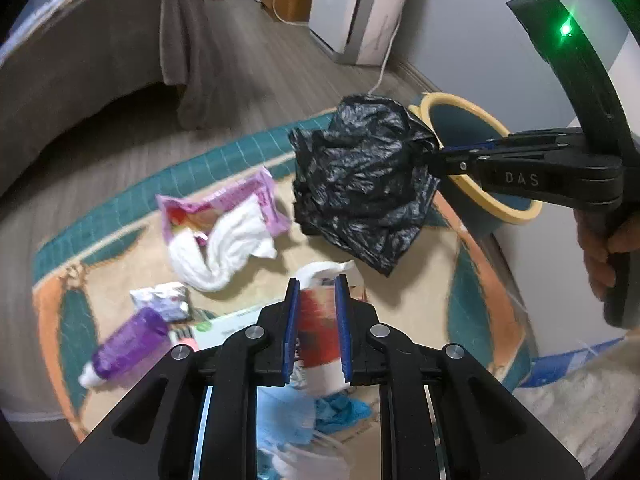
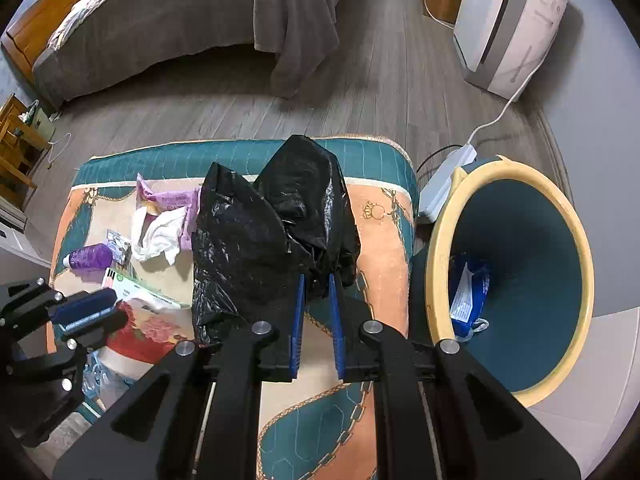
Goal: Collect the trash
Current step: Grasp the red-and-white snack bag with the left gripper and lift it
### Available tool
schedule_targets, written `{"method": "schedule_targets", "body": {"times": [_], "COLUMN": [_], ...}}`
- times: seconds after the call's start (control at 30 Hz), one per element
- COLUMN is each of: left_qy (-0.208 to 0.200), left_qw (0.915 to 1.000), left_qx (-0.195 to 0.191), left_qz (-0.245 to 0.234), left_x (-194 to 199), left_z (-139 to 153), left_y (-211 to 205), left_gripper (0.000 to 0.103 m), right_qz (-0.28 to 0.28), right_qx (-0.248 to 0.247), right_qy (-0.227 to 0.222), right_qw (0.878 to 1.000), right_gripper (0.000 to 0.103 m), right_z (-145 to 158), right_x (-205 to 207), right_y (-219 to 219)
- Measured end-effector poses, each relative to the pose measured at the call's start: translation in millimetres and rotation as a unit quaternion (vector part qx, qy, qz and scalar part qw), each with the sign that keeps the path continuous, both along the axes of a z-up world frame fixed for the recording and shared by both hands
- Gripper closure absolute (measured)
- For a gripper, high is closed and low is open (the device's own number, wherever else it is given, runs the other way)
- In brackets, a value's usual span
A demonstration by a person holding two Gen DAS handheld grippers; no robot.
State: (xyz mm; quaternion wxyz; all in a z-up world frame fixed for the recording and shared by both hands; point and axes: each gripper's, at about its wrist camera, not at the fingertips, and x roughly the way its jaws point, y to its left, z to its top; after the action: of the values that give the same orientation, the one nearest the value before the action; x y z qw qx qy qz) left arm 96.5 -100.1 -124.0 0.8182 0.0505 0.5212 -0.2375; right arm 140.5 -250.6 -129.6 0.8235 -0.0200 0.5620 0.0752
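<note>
In the left wrist view my left gripper is shut on a red and white wrapper held just above the rug. My right gripper is shut on a crumpled black plastic bag, which hangs over the rug; it also shows from the side as the black bag in the right gripper. A teal bin with a yellow rim stands to the right, a blue wrapper inside it. The left gripper appears at lower left with the flowered red wrapper.
On the patterned rug lie a pink wrapper with a white cloth, a purple bottle, a small silver packet and light blue fabric. Behind are a grey-covered bed, a white appliance and a power strip.
</note>
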Motion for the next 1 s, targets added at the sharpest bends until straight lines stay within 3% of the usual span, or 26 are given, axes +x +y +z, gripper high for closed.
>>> {"method": "schedule_targets", "body": {"times": [0.1, 0.2, 0.27, 0.33, 0.4, 0.53, 0.63, 0.77, 0.87, 1.0], "left_qy": [0.006, -0.001, 0.007, 0.016, 0.036, 0.08, 0.087, 0.06, 0.032, -0.023], "left_qw": [1.0, 0.9999, 0.9997, 0.9993, 0.9986, 0.9966, 0.9962, 0.9982, 0.9994, 0.9997], "left_qx": [-0.002, 0.016, 0.018, 0.024, 0.029, 0.004, 0.001, -0.007, -0.01, -0.005], "left_qz": [-0.003, 0.0, 0.015, 0.022, 0.025, 0.021, 0.006, -0.003, -0.004, -0.01], "left_x": [-0.4, -0.5, 0.8, 2.8, 2.0, -0.8, -2.0, -2.1, -1.7, -6.7], "left_z": [-2.3, -2.7, -6.3, -12.9, -22.6, -38.3, -41.4, -28.1, -12.4, 19.2], "left_y": [-2.0, -1.1, 5.3, 11.0, 14.8, 17.1, 11.2, 6.8, 5.6, 4.8], "left_gripper": [0.085, 0.076, 0.058, 0.051, 0.049, 0.049, 0.067, 0.08, 0.088, 0.091], "right_qz": [0.005, 0.008, 0.009, 0.01, 0.011, 0.013, 0.019, 0.021, 0.014, 0.003], "right_qx": [-0.005, -0.011, -0.011, -0.012, -0.014, -0.013, -0.016, -0.021, -0.017, -0.019], "right_qy": [0.006, 0.006, 0.006, 0.008, 0.011, 0.016, 0.015, 0.006, -0.005, -0.032], "right_qw": [1.0, 1.0, 1.0, 1.0, 1.0, 1.0, 1.0, 1.0, 1.0, 0.999], "right_gripper": [0.091, 0.091, 0.091, 0.091, 0.091, 0.091, 0.091, 0.091, 0.091, 0.091], "right_z": [-3.6, -4.6, -4.8, -6.3, -7.9, -10.3, -10.4, -5.0, 4.4, 26.0], "right_x": [0.9, 0.9, 0.8, 0.8, 1.4, 2.3, 1.6, 0.1, -2.8, -13.3], "right_y": [1.9, 2.8, 2.3, 2.1, 1.7, 3.1, 5.7, 4.4, 0.1, -6.2]}}
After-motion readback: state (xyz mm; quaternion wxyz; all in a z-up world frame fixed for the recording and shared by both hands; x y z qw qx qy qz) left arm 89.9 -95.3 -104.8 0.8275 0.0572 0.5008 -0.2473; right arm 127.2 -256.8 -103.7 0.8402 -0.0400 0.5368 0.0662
